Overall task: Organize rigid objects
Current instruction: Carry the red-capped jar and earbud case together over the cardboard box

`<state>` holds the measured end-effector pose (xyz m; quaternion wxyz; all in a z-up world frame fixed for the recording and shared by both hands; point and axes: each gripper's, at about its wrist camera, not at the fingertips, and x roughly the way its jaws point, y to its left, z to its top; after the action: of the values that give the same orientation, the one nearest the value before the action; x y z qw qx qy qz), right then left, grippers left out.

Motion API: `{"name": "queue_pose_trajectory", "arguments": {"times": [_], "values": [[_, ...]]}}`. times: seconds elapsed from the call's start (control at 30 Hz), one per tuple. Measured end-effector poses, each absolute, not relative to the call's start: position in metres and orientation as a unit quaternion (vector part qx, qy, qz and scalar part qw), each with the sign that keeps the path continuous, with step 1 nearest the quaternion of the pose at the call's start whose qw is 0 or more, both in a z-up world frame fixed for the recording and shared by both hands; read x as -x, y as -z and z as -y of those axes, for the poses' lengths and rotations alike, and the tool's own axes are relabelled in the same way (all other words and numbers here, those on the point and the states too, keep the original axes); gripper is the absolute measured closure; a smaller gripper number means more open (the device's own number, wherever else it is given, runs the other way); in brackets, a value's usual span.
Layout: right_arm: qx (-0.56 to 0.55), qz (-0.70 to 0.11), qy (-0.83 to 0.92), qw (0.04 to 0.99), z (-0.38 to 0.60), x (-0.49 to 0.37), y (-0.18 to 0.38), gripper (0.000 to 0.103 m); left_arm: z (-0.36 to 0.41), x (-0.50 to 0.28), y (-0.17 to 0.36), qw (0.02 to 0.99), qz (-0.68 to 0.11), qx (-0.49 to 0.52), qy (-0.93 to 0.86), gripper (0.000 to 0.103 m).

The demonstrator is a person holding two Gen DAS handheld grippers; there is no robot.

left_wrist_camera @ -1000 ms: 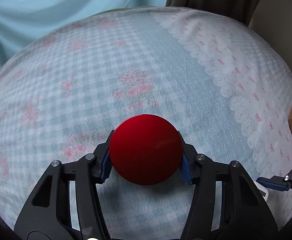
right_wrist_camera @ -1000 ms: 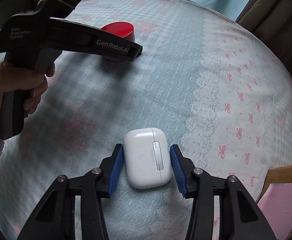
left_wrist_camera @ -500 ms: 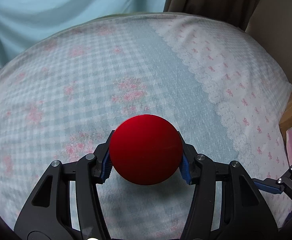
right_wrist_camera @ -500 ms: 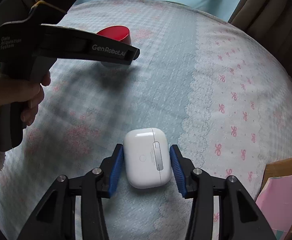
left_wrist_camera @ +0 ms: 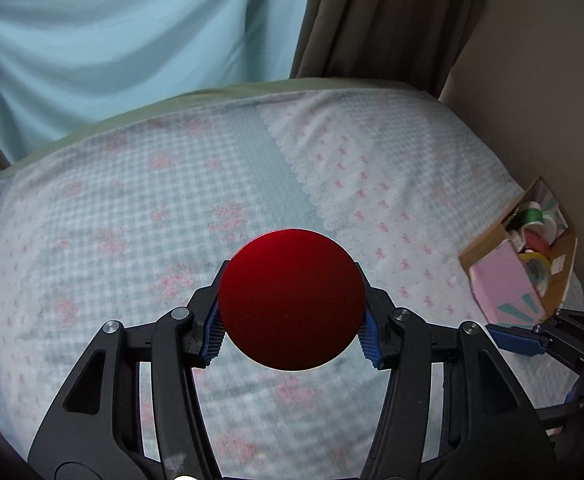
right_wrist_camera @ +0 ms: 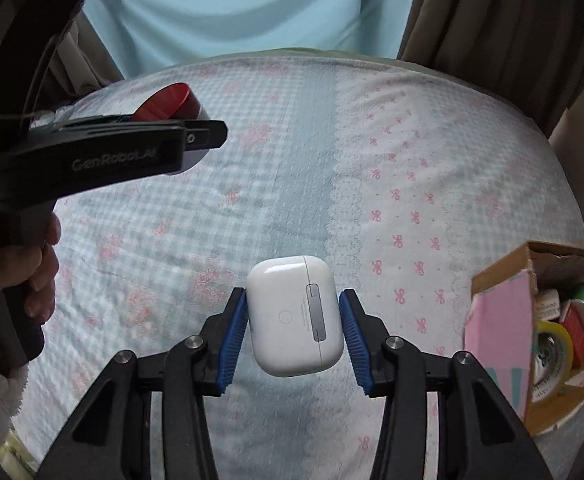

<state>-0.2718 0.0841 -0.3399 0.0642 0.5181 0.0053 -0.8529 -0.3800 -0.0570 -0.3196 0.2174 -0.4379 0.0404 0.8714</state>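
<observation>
My left gripper is shut on a round red lid-topped jar and holds it above the bed. The jar also shows in the right wrist view, held up in the left gripper at the far left. My right gripper is shut on a white earbud case, lifted above the checked blanket. Its blue pads press both sides of the case. The right gripper's tip shows at the right in the left wrist view.
An open cardboard box with tape rolls and small jars sits at the bed's right edge; it also shows in the left wrist view. Curtains and a pale blue drape hang behind the bed. A hand grips the left tool.
Both grippers have risen from the blanket with their objects and tilted up. The cardboard box at the right has come into view.
</observation>
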Motion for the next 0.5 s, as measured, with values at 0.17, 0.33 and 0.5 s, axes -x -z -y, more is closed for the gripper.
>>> {"name": "queue_pose_trajectory", "arguments": {"times": [0.17,0.33,0.5], "values": [[-0.522,0.043,0.851,0.03,-0.12,0.245,0.277,0.06,0.046,0.345,0.252,0.236,-0.044,0.436,-0.867,0.053],[-0.508,0.057,0.86,0.009,-0.164,0.225,0.225,0.06,0.017,0.311,0.201,0.251,-0.051,0.429,-0.866,0.052],[-0.497,0.066,0.865,0.0,-0.225,0.207,0.186,0.06,-0.028,0.277,0.17,0.258,-0.049,0.424,-0.867,0.053]]}}
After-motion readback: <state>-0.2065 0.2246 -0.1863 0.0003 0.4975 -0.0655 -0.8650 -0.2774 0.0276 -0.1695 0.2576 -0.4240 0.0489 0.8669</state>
